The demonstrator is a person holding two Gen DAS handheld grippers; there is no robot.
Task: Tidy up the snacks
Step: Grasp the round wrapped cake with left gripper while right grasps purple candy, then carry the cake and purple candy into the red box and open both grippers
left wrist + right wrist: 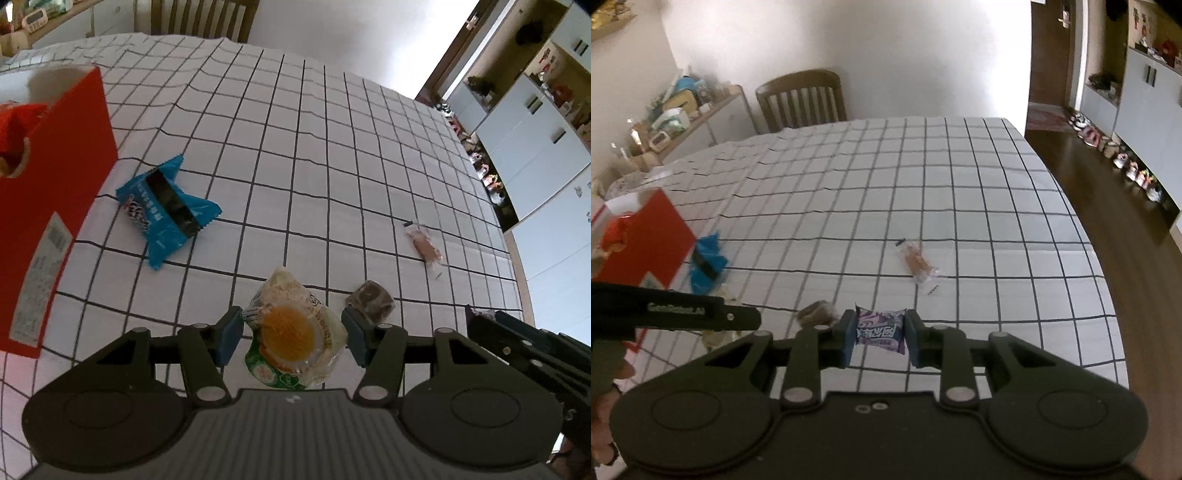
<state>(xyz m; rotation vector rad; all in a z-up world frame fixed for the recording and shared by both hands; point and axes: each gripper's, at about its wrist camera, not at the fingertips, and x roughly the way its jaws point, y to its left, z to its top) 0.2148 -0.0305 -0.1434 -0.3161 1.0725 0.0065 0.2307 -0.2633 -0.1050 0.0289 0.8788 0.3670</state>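
My left gripper (291, 334) is open around a clear-wrapped snack with a yellow-orange centre and green print (291, 332), its pads on either side and apart from it. A blue snack packet (166, 208) lies beside the red box (55, 192) on the left. A small brown wrapped snack (371, 300) and a thin pink wrapped snack (424, 245) lie to the right. My right gripper (880, 338) is shut on a purple snack packet (881, 330), held above the table. The brown snack (817, 313), pink snack (918, 264), blue packet (707, 264) and red box (646, 243) also show there.
A white tablecloth with a black grid (923, 184) covers the table. A wooden chair (801, 99) stands at the far side. A cluttered sideboard (676, 118) is at the back left. White cabinets and shoes (1137, 162) line the right wall.
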